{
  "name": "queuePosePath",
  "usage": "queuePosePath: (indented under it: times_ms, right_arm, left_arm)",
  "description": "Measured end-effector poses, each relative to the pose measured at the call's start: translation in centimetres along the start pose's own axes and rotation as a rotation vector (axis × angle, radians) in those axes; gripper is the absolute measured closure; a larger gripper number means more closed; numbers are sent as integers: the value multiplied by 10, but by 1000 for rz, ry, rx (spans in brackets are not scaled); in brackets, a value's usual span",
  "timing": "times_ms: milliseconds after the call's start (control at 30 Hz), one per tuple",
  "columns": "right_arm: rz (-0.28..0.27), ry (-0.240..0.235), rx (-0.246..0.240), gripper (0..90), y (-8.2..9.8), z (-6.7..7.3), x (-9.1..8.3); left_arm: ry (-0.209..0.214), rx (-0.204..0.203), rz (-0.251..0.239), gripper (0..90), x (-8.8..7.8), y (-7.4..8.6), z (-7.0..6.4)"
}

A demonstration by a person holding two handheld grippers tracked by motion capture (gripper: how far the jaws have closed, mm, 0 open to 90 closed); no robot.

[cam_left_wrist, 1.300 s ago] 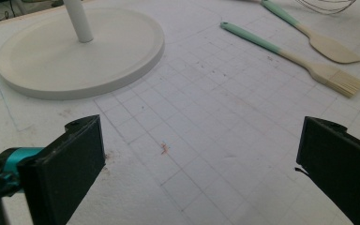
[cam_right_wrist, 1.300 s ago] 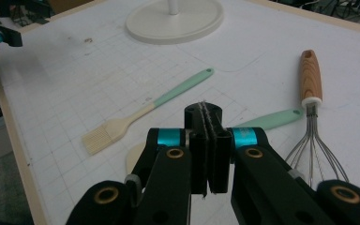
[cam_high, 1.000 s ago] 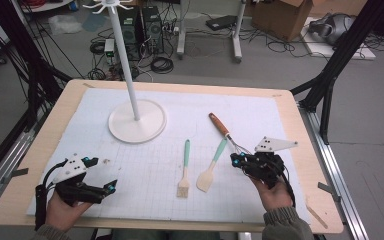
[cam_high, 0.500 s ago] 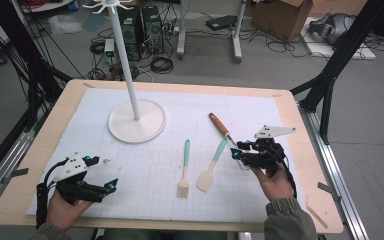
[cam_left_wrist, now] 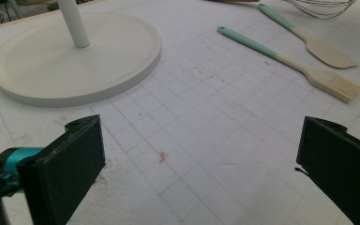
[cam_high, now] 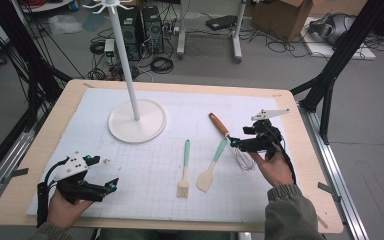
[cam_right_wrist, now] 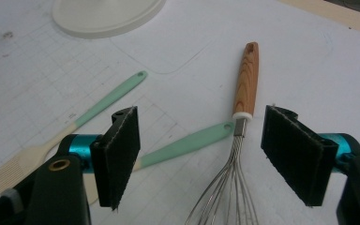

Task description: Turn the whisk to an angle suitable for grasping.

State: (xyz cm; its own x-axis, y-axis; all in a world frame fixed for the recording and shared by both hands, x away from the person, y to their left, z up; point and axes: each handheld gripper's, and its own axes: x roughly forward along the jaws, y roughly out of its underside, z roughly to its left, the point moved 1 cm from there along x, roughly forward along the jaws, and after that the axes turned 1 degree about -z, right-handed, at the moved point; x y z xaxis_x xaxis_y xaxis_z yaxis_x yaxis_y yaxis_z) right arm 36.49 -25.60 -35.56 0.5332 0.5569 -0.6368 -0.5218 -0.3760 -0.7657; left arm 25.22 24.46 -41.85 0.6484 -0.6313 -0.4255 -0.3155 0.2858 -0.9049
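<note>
The left gripper (cam_high: 111,185) is resting at seven o'clock on the table (cam_high: 305,200), its jaws gaping wide over bare mat and holding nothing. Moving right, the rack base (cam_high: 137,121) is sitting at eleven o'clock, then the pastry brush (cam_high: 184,167) and spatula (cam_high: 211,167) are lying near centre. At three o'clock the right gripper (cam_high: 233,142) is hovering over the whisk (cam_right_wrist: 240,136); its jaws have just been opening and are standing wide, straddling the neck where wires meet wooden handle, pads apparently clear of it. The risk is growing from crowding: the spatula's handle tip is lying just beside that neck, so a closing jaw could be catching both, or pinching springy wires and letting the whisk roll free.
</note>
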Motion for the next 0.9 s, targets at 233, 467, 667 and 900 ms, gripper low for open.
queuePosePath:
  times_ms: [233,467,667,900]
  right_arm:
    - [2,16,-18,222,-18,-6,9]
    - [22,17,8,208,-29,-15,17]
    - [12,14,4,204,-36,-22,23]
    - [28,24,15,200,-55,-25,26]
  left_arm:
    - [-1,-9,2,17,-2,2,3]
    - [-6,-13,-2,17,-5,3,5]
    - [-4,-10,-2,17,-5,3,4]
    - [0,-8,-1,17,-3,2,4]
